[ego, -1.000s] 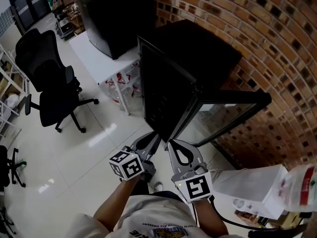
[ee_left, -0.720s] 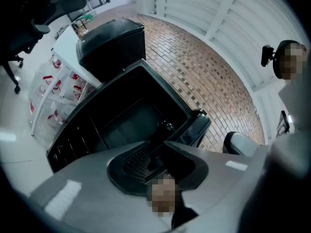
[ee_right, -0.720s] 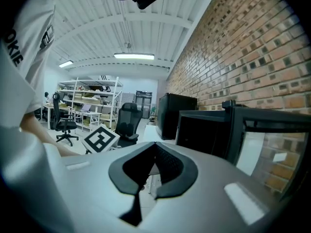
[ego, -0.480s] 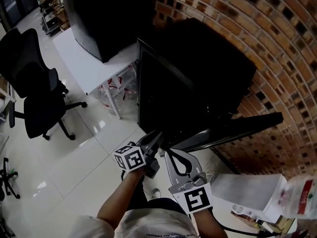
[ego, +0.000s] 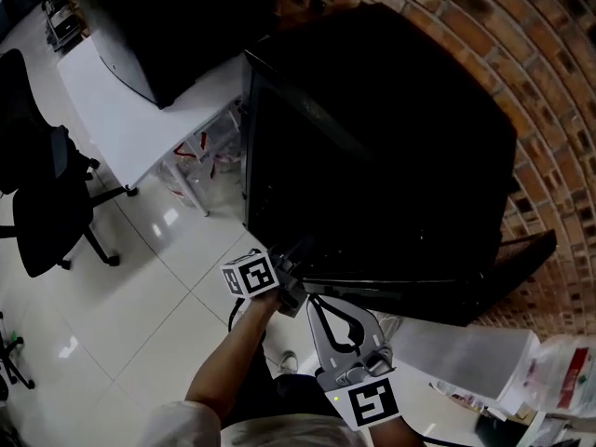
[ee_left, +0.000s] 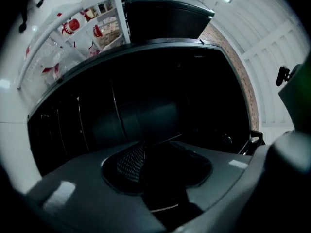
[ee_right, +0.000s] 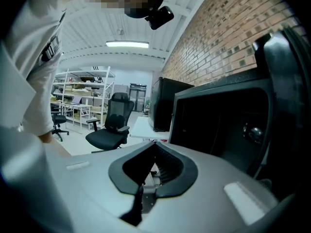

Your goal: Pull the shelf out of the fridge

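1. The left gripper (ee_left: 156,145) has just been opening its jaws; they stand spread with nothing between them, facing the fridge's (ego: 372,156) dark inside.
2. The right gripper (ee_right: 155,143) has its jaws pressed together, empty.
3. The shelf lies inside, too dark to pick out. Find its front edge before closing, then pull level.

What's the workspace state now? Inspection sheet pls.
surface: glossy white tile floor
job's things: black fridge, door open; shelf not made out, inside too dark
clutter: white box by fridge; bags under table
grippers: left tool at fridge front, jaws have just been opening, nothing between; right tool shut, empty
cables: thin black lead on floor by box
surroundings: brick wall, chair
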